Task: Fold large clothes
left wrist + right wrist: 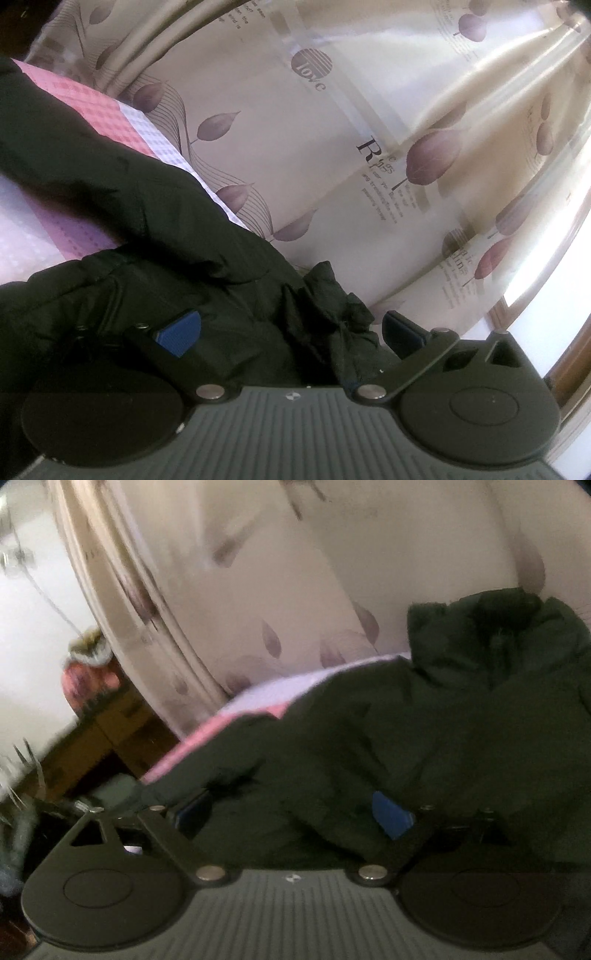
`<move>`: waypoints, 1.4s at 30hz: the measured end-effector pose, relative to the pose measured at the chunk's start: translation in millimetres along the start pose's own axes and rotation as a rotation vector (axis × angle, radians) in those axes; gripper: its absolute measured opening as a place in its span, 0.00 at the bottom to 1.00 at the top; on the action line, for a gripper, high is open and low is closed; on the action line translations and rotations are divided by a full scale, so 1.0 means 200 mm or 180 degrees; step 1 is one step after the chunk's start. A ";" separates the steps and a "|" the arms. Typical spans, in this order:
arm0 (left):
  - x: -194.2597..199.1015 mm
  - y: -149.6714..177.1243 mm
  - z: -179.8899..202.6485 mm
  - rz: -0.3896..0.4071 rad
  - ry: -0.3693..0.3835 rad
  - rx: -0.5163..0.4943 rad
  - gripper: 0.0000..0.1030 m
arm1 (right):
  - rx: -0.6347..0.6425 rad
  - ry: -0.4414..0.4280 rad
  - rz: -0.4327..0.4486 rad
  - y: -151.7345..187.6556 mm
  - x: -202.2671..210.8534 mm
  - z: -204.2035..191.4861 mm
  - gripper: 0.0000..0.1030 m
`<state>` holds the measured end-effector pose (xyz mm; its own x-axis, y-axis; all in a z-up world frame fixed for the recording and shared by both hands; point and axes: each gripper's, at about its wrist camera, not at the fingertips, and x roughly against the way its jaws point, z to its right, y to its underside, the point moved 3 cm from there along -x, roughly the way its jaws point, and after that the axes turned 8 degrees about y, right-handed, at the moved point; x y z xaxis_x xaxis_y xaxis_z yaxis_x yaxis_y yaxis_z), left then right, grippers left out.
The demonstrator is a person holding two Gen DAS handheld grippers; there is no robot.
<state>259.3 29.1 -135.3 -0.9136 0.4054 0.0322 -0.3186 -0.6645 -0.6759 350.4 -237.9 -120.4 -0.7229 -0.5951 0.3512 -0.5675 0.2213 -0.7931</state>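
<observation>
**A:** What is your left gripper [291, 332] doing?

**B:** Its two blue-padded fingers [179, 334] stand wide apart. A bunched fold of the dark jacket [147, 221] sits in the gap between them. The pads do not press on it. The finger at 8 o'clock lies against the jacket's body; the finger at 4 o'clock is just beside the crumpled edge.

**A:** And your right gripper [295, 812]?

**B:** Its fingers are also spread. Dark fabric fills the space between them, and the picture is blurred. The blue pad [391, 814] at 4 o'clock shows plainly, with cloth lapping over it. The other pad, at 8 o'clock, is mostly in shadow.

**A:** Where does the jacket lie?

**B:** In your left view it runs from 10 o'clock down to 6 o'clock. In your right view the jacket [424, 720] fills the area from 3 o'clock to 6 o'clock, with its collar or hood raised at 2 o'clock.

**A:** What is under it?

**B:** A pink and white checked bedsheet [92, 99], seen at 9 and 10 o'clock on the left.

**A:** And beyond?

**B:** A cream curtain [332, 147] printed with purple leaves and lettering, from 12 to 3 o'clock. On the right, brown wooden furniture [99, 734] stands at 9 o'clock.
</observation>
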 end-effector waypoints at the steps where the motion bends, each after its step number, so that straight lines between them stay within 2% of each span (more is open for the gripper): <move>1: 0.00 0.00 0.00 0.0000 0.0000 0.0000 1.00 | -0.0108 -0.0044 0.0101 -0.03 0.02 0.00 0.92; 3: 0.00 0.00 0.00 -0.0006 -0.0002 -0.0006 1.00 | -0.0087 0.0113 0.0240 -0.08 0.02 -0.01 0.89; 5: 0.00 0.00 0.00 -0.0003 0.0004 0.0000 1.00 | 0.0095 0.0401 0.0188 -0.12 -0.04 -0.02 0.54; 6: 0.00 0.00 0.00 -0.0002 0.0006 0.0001 1.00 | 0.0149 0.0479 0.0090 -0.13 -0.10 -0.03 0.29; 10: 0.00 0.00 -0.01 0.0006 0.0009 0.0021 1.00 | 0.0616 0.0759 -0.0265 -0.04 -0.31 -0.09 0.16; 11: 0.01 0.00 -0.01 0.0014 0.0012 0.0033 1.00 | 0.0763 0.0860 -0.0382 0.01 -0.36 -0.09 0.16; 14: 0.01 0.00 -0.01 0.0029 0.0014 0.0059 1.00 | 0.1127 0.1042 -0.0392 0.07 -0.39 -0.13 0.16; 18: 0.01 0.00 -0.02 0.0013 0.0041 0.0055 1.00 | 0.1259 0.1118 -0.0373 0.09 -0.39 -0.15 0.16; 21: 0.05 -0.03 -0.02 -0.0095 0.0085 0.0133 1.00 | 0.1299 0.1154 -0.0352 0.09 -0.38 -0.16 0.16; 24: 0.21 -0.11 -0.03 0.0048 -0.0119 0.0217 1.00 | 0.1251 0.1141 -0.0337 0.08 -0.36 -0.15 0.16; 29: 0.52 -0.31 -0.18 0.0163 -0.0466 0.0639 1.00 | 0.1167 0.1140 -0.0310 0.07 -0.36 -0.15 0.18; 30: 0.57 -0.35 -0.22 0.0156 -0.0481 0.0709 1.00 | 0.1118 0.1216 -0.0309 0.06 -0.34 -0.16 0.20; 31: 0.62 -0.38 -0.26 0.0186 -0.0515 0.0778 1.00 | 0.1015 0.1295 -0.0261 0.06 -0.29 -0.18 0.27; 32: 0.68 -0.42 -0.30 0.0259 -0.0589 0.0835 1.00 | 0.0896 0.1256 -0.0161 0.06 -0.22 -0.21 0.31; 33: 0.72 -0.47 -0.34 0.0333 -0.0664 0.0872 1.00 | 0.0797 0.1104 -0.0054 0.07 -0.15 -0.24 0.42; 34: 0.76 -0.50 -0.39 0.0387 -0.0724 0.0924 1.00 | 0.0722 0.0950 0.0034 0.08 -0.07 -0.26 0.58; 36: 0.82 -0.57 -0.50 0.0499 -0.0856 0.1116 1.00 | 0.0644 0.0732 0.0174 0.13 0.09 -0.31 0.78; 39: 0.84 -0.64 -0.65 0.0596 -0.0924 0.1513 0.95 | 0.0712 0.0539 0.0229 0.21 0.30 -0.37 0.78; 42: 0.83 -0.70 -0.69 0.0636 -0.0953 0.1530 0.97 | 0.0837 0.0531 0.0228 0.29 0.47 -0.38 0.79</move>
<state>187.6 275.5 -136.0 -0.9768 0.0952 0.1918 -0.1480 -0.9474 -0.2837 219.2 -222.4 -94.0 -0.8244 -0.4455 0.3492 -0.4071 0.0379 -0.9126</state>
